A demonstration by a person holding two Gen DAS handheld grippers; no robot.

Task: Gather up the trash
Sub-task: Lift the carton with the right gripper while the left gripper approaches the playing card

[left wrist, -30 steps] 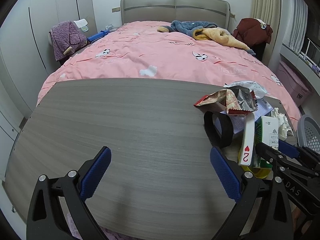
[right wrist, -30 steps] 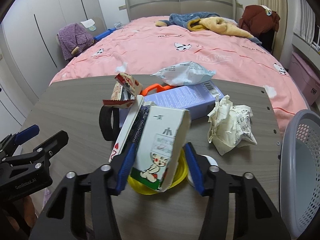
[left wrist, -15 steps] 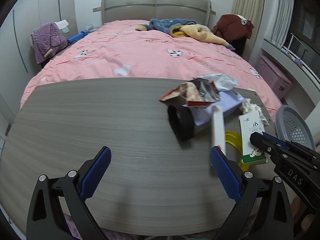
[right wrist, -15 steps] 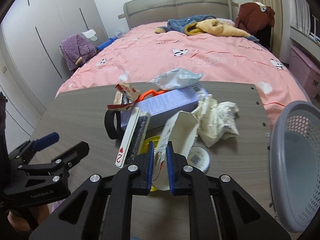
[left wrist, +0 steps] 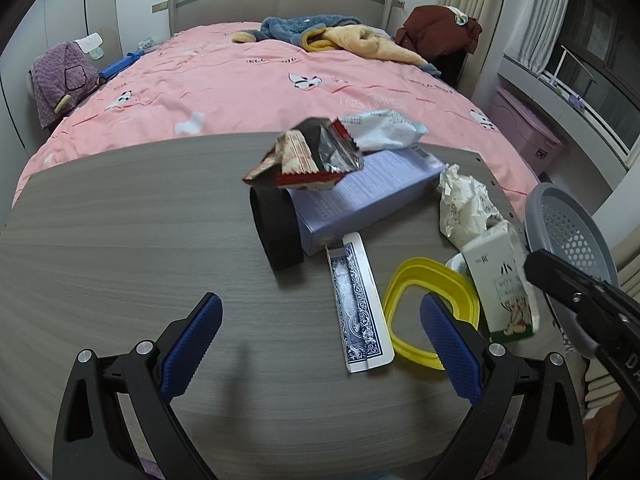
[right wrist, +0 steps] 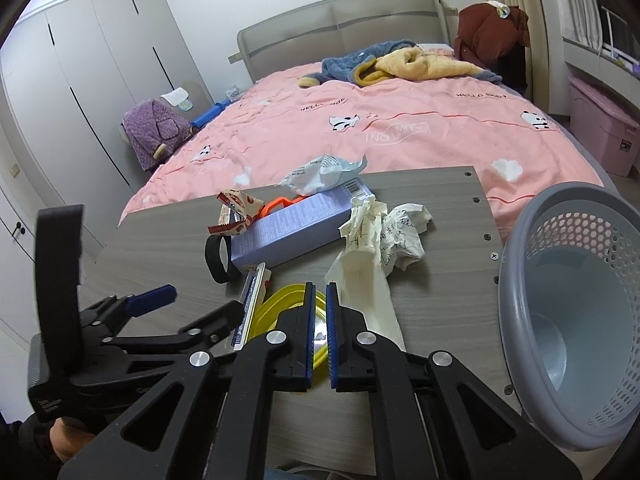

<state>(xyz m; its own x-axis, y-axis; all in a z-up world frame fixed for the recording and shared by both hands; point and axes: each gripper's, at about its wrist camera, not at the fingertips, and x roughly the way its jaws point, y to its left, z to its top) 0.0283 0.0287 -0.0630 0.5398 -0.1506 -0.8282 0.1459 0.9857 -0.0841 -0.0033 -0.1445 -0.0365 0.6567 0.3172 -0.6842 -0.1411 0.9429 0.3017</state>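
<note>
My right gripper point(right wrist: 318, 334) is nearly shut; a white milk carton point(right wrist: 362, 280) stands at its right finger and I cannot tell if it is pinched. In the left wrist view the carton point(left wrist: 500, 280) stands upright beside the right gripper's black arm point(left wrist: 576, 300). My left gripper point(left wrist: 320, 344) is open and empty above the table, near a playing-card box point(left wrist: 356, 304) and a yellow plastic ring point(left wrist: 432, 312). Crumpled paper point(right wrist: 392, 236), a red snack wrapper point(left wrist: 308, 156) and a white wrapper point(left wrist: 380, 130) lie further back.
A grey mesh waste basket point(right wrist: 576, 300) stands at the table's right edge. A lavender box point(left wrist: 360, 196) and a black band point(left wrist: 276, 232) lie mid-table. The grey wood table point(left wrist: 120, 220) ends at a pink bed point(left wrist: 240, 80).
The right gripper closed from wide open around the carton to nearly shut and moved right with the carton. The card box fell flat on the table. The left gripper swung right toward the trash.
</note>
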